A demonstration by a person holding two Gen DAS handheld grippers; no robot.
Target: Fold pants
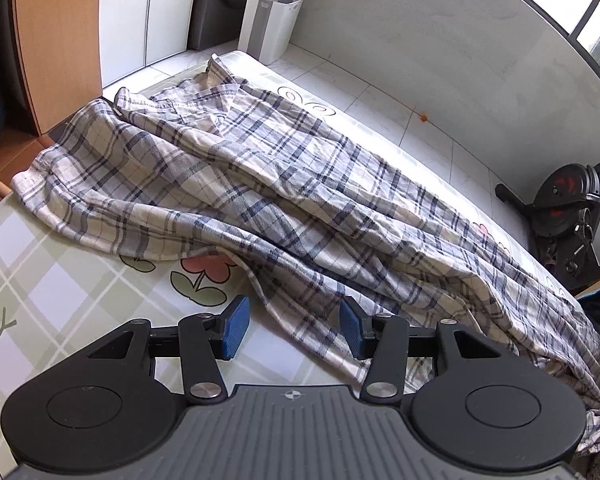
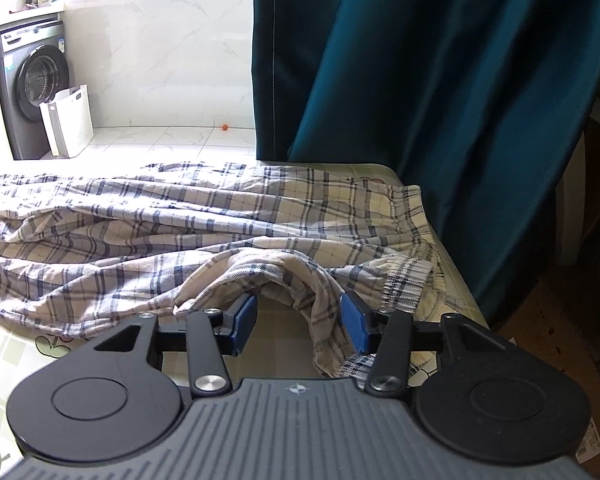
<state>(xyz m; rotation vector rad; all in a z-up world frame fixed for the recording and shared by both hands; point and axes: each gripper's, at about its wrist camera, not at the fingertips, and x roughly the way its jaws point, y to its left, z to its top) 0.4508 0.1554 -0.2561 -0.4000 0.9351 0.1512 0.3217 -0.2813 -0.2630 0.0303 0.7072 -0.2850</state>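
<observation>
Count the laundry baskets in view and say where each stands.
1. The white laundry basket stands on the tiled floor beside the washing machine, beyond the pants. Others may be hidden.

The tablecloth [image 1: 28, 280] reads "CKY"; other labels are illegible.

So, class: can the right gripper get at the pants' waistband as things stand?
Probably yes. The right gripper is open with its fingers astride a fold of the pants, and the waistband lies just beyond, uncovered.

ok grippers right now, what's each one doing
left gripper: open, holding nothing, pants edge lies between its pads.
right gripper: open, holding nothing, a fold of pants between its pads.
</observation>
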